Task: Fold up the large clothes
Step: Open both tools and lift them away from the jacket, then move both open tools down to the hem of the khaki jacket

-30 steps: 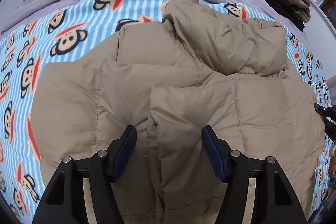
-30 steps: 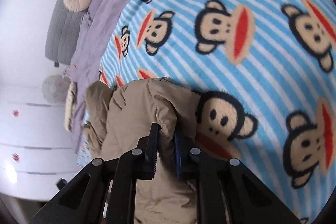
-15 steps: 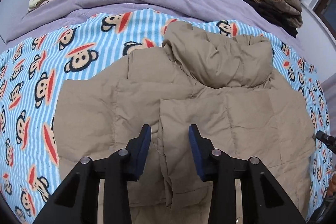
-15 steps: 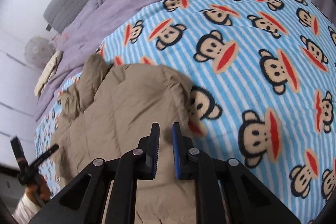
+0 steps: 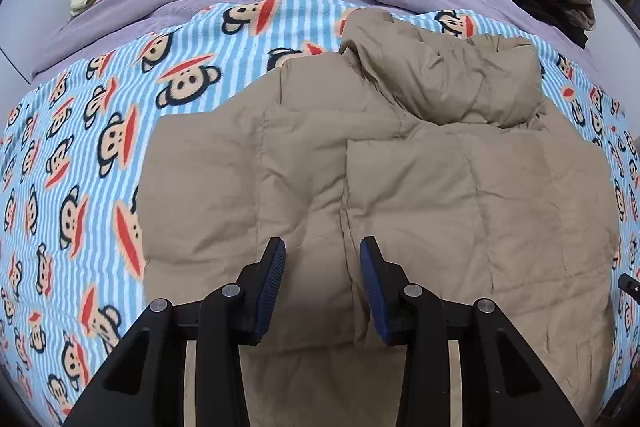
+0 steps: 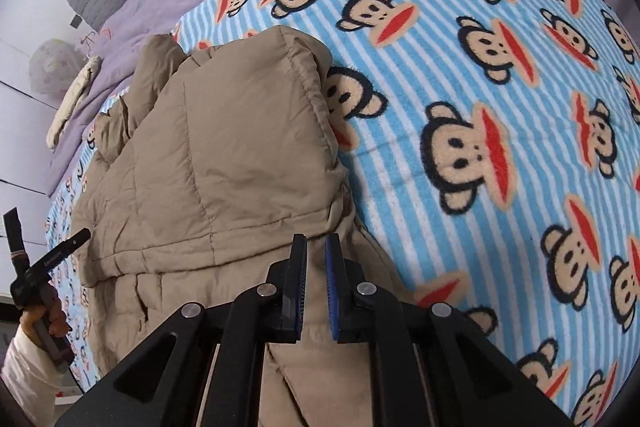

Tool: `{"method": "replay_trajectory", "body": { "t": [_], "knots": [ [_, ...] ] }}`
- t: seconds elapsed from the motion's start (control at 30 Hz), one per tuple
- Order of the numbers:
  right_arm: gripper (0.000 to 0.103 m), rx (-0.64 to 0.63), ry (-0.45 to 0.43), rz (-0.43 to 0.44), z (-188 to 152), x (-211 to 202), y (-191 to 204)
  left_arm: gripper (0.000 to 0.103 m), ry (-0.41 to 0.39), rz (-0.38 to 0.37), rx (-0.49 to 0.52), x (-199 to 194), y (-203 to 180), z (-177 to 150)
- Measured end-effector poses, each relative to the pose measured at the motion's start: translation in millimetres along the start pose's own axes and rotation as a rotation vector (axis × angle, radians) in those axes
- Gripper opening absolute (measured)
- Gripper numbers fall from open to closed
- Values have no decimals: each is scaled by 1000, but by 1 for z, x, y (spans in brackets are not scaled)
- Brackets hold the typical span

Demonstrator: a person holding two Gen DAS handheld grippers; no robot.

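Folding is partly done: you have both sides of the tan puffer jacket (image 5: 400, 167) turned in; lengthwise folds remain. Your left gripper (image 5: 323, 281) hangs apart and empty, your right gripper (image 6: 316, 281) nearly together, gripping nothing.

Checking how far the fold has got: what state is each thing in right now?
Tan puffer jacket: lying on the monkey blanket, both sides folded in, held by neither gripper.
Left gripper: open, empty, above the jacket.
Right gripper: empty, jaws nearly together.
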State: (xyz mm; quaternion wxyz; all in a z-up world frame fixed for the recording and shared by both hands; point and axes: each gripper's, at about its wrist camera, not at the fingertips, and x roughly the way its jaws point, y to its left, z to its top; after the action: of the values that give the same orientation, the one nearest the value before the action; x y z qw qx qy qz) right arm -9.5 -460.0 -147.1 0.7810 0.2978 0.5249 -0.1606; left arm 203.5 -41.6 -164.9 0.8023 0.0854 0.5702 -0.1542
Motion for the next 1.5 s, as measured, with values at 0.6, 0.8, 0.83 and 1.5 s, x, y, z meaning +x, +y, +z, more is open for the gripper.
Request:
{"method": "replay_trajectory", "body": {
  "t": [0.6, 0.8, 0.83, 1.5],
  "knots": [
    [11, -26, 125, 115, -61, -27, 19, 96, -2, 56, -85, -92, -30, -108],
    [62, -42, 127, 121, -68, -36, 25, 96, 10, 80, -97, -107, -35, -127],
    [63, -49, 120, 123, -70, -40, 27, 96, 9, 82, -98, -110, -36, -130],
    [88, -28, 84, 189, -147, -70, 75, 96, 52, 26, -48, -145, 3, -200]
  ]
}}
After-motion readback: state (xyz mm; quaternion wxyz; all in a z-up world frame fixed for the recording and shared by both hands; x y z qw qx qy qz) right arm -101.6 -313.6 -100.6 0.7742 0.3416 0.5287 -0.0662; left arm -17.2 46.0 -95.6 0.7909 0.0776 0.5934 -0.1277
